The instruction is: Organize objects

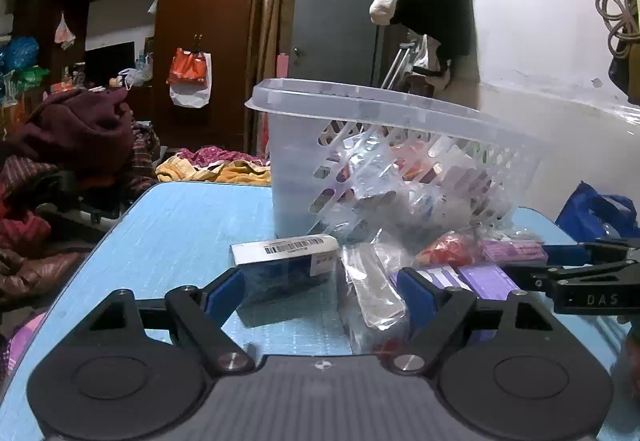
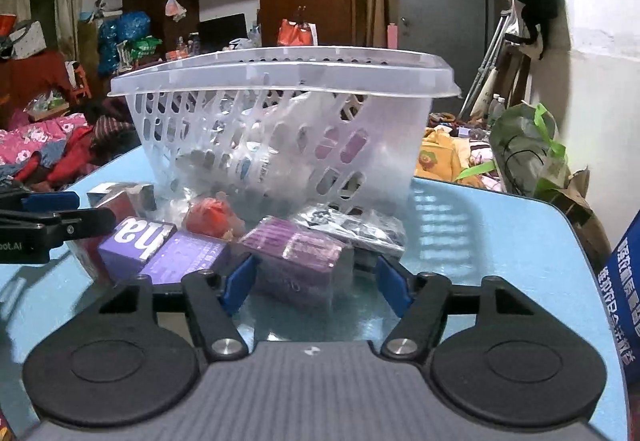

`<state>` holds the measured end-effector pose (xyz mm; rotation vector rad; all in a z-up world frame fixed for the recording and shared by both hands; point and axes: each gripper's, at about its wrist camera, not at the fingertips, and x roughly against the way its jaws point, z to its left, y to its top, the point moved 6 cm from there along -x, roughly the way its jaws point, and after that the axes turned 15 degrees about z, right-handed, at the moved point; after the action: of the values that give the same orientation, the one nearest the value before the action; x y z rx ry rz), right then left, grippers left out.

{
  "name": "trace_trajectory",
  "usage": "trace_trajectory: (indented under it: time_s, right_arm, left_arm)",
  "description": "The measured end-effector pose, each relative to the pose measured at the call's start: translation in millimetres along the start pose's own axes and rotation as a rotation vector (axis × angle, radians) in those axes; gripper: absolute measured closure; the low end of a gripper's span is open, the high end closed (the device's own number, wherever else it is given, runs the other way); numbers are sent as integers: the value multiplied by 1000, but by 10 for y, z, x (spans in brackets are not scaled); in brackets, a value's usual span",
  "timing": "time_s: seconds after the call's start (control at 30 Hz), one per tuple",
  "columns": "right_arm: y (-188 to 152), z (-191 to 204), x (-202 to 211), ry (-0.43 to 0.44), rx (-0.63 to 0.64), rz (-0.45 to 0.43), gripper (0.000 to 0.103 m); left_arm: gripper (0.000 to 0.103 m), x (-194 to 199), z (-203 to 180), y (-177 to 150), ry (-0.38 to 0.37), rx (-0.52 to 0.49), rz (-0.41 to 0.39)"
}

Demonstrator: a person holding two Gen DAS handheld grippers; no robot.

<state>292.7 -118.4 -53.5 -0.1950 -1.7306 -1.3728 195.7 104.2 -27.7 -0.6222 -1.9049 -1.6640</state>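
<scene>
The clear perforated plastic basket (image 2: 280, 129) stands on the light blue counter (image 1: 180, 225), with small packages lying loose in front of it. The left claw (image 1: 320, 293) is spread around a blue-and-white barcoded carton (image 1: 286, 261) and a clear plastic packet (image 1: 372, 289), its pads pressing neither. The right claw (image 2: 316, 285) is spread either side of a purple box in clear wrap (image 2: 298, 257); I cannot tell whether its left pad touches the box, and its right pad stands apart

Boxes (image 2: 296, 257) beside basket (image 2: 280, 81) (translucent)
</scene>
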Motion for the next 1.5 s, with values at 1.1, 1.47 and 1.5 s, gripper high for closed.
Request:
trace_trajectory:
  time_s: [1.1, 1.47, 1.5]
  right_arm:
    - [-156, -51, 371, 84, 5, -124, 65]
    - [-173, -49, 388, 89, 7, -140, 66]
    - [-177, -51, 402, 91, 7, -146, 67]
  left_arm:
    - [60, -36, 16, -4, -114, 117, 9]
    - [75, -52, -118, -35, -56, 46, 11]
    - [75, -19, -112, -33, -62, 48, -10]
